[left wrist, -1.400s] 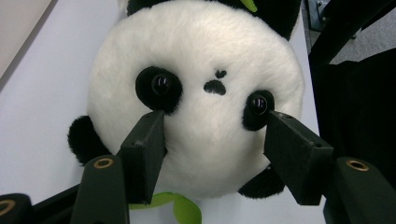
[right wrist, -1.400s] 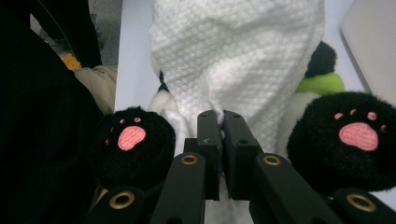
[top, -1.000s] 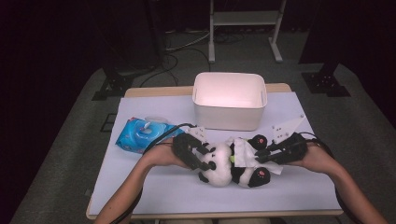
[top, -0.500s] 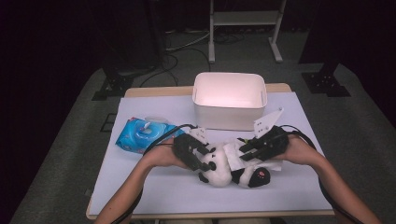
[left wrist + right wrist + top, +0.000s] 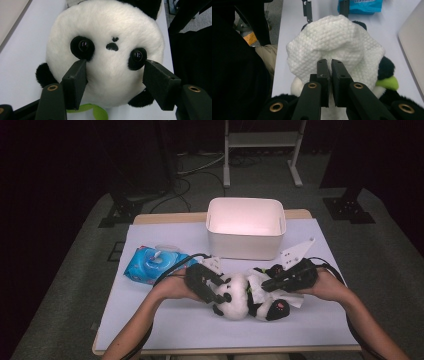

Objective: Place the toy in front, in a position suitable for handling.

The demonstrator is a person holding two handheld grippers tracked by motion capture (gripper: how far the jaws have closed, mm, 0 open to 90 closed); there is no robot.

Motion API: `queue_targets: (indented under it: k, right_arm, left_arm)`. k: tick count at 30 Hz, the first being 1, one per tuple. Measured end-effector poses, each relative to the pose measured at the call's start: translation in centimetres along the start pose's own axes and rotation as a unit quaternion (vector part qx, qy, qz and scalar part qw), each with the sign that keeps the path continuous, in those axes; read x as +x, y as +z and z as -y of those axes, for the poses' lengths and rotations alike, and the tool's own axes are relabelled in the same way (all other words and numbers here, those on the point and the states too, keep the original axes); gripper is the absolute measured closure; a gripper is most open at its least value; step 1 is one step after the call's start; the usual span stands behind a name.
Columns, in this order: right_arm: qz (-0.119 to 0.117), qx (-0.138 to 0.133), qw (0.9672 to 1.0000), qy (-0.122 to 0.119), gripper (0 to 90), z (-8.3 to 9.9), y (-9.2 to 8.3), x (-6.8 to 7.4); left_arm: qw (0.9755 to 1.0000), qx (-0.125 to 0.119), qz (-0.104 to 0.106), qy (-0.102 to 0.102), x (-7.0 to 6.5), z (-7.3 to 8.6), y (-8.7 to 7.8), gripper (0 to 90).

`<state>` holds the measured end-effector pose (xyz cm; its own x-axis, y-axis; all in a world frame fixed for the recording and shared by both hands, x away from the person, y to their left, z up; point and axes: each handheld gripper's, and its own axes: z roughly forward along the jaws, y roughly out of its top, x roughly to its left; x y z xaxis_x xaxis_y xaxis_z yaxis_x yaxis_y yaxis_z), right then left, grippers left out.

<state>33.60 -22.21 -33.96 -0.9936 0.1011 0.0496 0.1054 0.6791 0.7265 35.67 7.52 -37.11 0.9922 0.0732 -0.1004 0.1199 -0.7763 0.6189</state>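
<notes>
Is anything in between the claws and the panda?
The left claw has nothing in the way: its jaws sit right on the panda head's cheeks. The right claw is pinched on a white wipe that lies over the panda's body, so the wipe is between them.

I'm working in a dark recording studio or lab. Black drapes, floor cables and a metal stand surround my white-covered table.
</notes>
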Motion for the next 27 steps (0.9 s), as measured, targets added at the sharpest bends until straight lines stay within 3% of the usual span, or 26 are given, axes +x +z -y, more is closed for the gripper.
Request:
queue_targets:
  k: [15,27]
  right_arm:
    - [0.013,-0.022,0.9994,0.024,86.8,2.1,-1.8,0.0]
    - [0.031,0.025,0.9980,0.050,86.8,4.2,-2.0,-0.2]
  left_arm:
    - [1.0000,-0.002,0.003,-0.001,0.1,0.1,-0.1,34.9]
    - [1.0000,-0.001,0.006,-0.003,0.1,0.1,-0.1,34.3]
